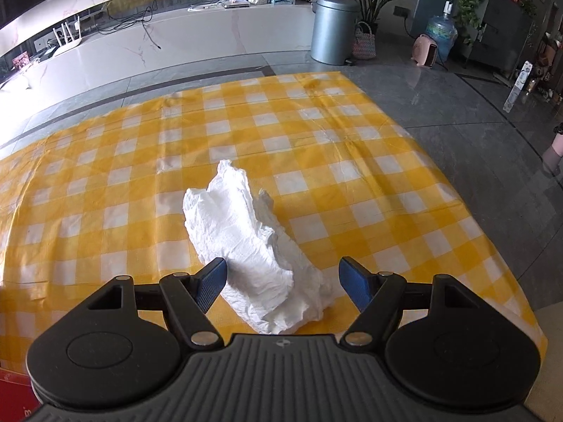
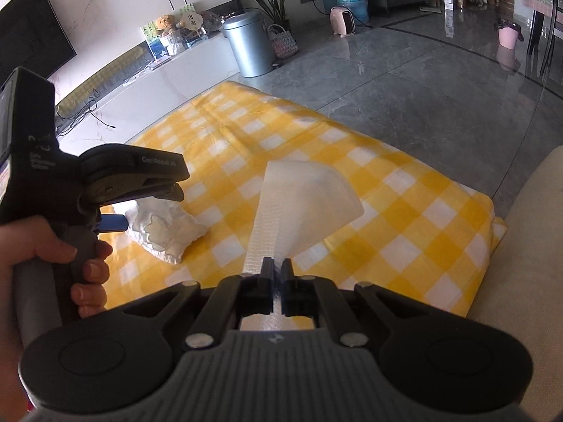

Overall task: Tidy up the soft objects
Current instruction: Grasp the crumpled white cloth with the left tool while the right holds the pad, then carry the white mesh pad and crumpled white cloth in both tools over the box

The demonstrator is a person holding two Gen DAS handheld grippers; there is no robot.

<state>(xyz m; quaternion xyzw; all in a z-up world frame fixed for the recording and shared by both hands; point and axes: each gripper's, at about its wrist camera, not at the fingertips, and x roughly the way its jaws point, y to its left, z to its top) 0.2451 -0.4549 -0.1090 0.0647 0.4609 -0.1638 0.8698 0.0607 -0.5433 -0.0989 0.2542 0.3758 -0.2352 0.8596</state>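
Left wrist view: the left gripper (image 1: 283,281) hangs above the yellow checked cloth (image 1: 316,133) with its blue-padded fingers (image 1: 211,286) spread wide, the crumpled white tissue (image 1: 246,246) lying on the cloth between and beyond them; whether the left pad brushes it is hard to say.

Right wrist view: the right gripper (image 2: 277,267) is clamped tight on a flat white tissue sheet (image 2: 302,204), lifted over the cloth. At left, a hand (image 2: 59,263) grips the other tool's handle, just beside the crumpled tissue.
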